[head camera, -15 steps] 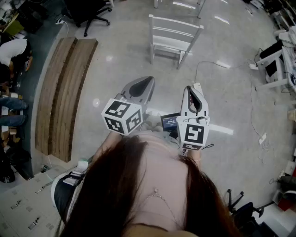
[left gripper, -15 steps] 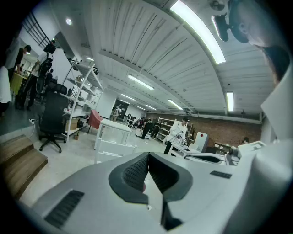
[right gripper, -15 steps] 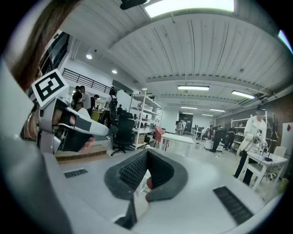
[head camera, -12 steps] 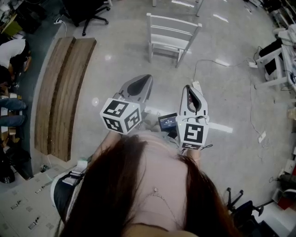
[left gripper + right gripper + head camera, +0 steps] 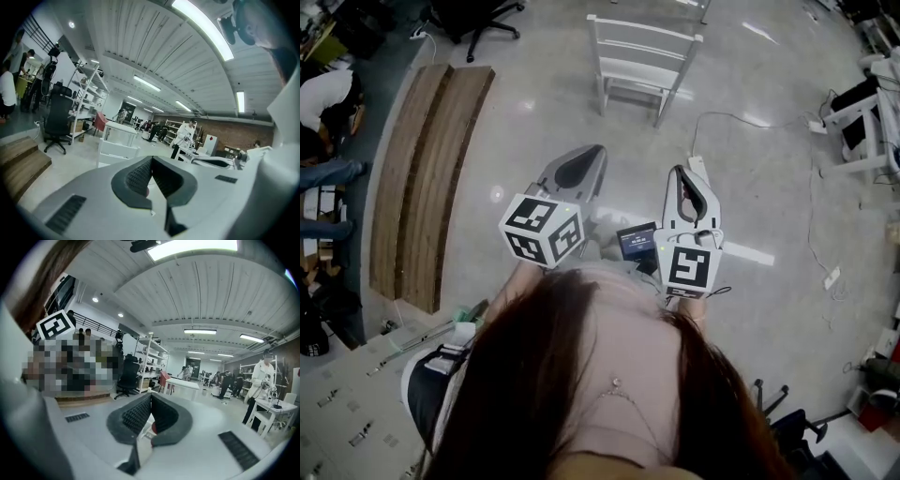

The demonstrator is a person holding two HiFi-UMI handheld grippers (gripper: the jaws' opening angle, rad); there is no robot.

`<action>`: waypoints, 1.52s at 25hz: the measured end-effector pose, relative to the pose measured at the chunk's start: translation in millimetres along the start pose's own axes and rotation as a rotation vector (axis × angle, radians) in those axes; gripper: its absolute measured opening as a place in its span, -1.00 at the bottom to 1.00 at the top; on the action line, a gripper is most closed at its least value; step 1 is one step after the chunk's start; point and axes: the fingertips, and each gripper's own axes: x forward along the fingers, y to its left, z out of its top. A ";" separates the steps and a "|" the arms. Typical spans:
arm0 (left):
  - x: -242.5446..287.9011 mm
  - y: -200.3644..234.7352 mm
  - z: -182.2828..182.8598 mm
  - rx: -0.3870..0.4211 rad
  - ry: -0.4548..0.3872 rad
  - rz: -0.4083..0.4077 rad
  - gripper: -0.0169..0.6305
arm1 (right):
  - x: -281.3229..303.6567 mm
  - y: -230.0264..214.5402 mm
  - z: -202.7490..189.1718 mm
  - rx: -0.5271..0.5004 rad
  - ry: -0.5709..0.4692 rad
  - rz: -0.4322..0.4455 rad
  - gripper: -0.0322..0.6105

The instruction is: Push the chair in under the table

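White chair (image 5: 642,58) stands on the grey floor (image 5: 534,122) at top centre of the head view, well apart from the left gripper (image 5: 152,161) and right gripper (image 5: 151,399), whose fingers are closed on nothing.

Bare floor (image 5: 534,122) runs to the chair (image 5: 639,58), cable (image 5: 750,119) alongside.

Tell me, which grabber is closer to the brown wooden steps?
Left. In the head view the left gripper hangs to the right of the wooden steps, with bare floor between; the right gripper is farther right, past the left one.
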 end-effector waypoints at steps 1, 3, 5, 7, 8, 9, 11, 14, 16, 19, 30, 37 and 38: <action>1.7 -2.9 -0.8 -0.001 -0.005 0.006 -0.92 | -0.1 -3.8 -2.2 0.002 -0.002 0.007 -0.84; 5.4 -5.9 -1.6 0.000 -0.010 0.020 -0.92 | 2.6 -10.7 -6.2 0.011 -0.004 0.018 -0.84; 7.3 -3.4 -1.4 0.003 -0.011 0.034 -0.92 | 8.4 -13.9 -9.8 0.007 0.004 0.021 -0.84; 7.5 3.4 -0.5 0.007 -0.007 0.048 -0.92 | 15.3 -13.1 -12.1 -0.010 0.015 0.018 -0.84; 8.2 7.0 0.0 0.009 -0.005 0.053 -0.92 | 19.1 -12.8 -12.5 -0.017 0.015 0.015 -0.84; 9.9 10.3 0.7 0.010 -0.004 0.057 -0.92 | 23.2 -13.1 -12.8 -0.021 0.012 0.013 -0.84; 17.2 16.6 3.1 0.011 -0.003 0.060 -0.92 | 32.3 -15.6 -13.3 -0.025 0.010 0.011 -0.84; 36.2 28.5 10.1 0.013 -0.004 0.053 -0.92 | 51.3 -21.9 -12.7 -0.024 0.009 0.003 -0.84; 52.6 37.2 15.6 0.015 -0.003 0.041 -0.92 | 66.4 -27.1 -12.7 -0.022 0.012 -0.006 -0.84; 77.8 49.6 27.6 0.023 -0.001 0.017 -0.92 | 90.1 -35.1 -11.1 -0.025 0.021 -0.022 -0.84; 146.8 107.2 74.7 0.030 -0.002 -0.045 -0.92 | 179.4 -56.6 15.8 0.017 -0.003 -0.060 -0.84; 158.3 148.7 87.0 0.006 -0.010 -0.054 -0.92 | 220.4 -49.2 23.5 -0.003 -0.001 -0.077 -0.84; 159.1 153.4 88.1 -0.004 -0.011 -0.057 -0.92 | 224.3 -48.1 24.2 -0.008 0.002 -0.079 -0.84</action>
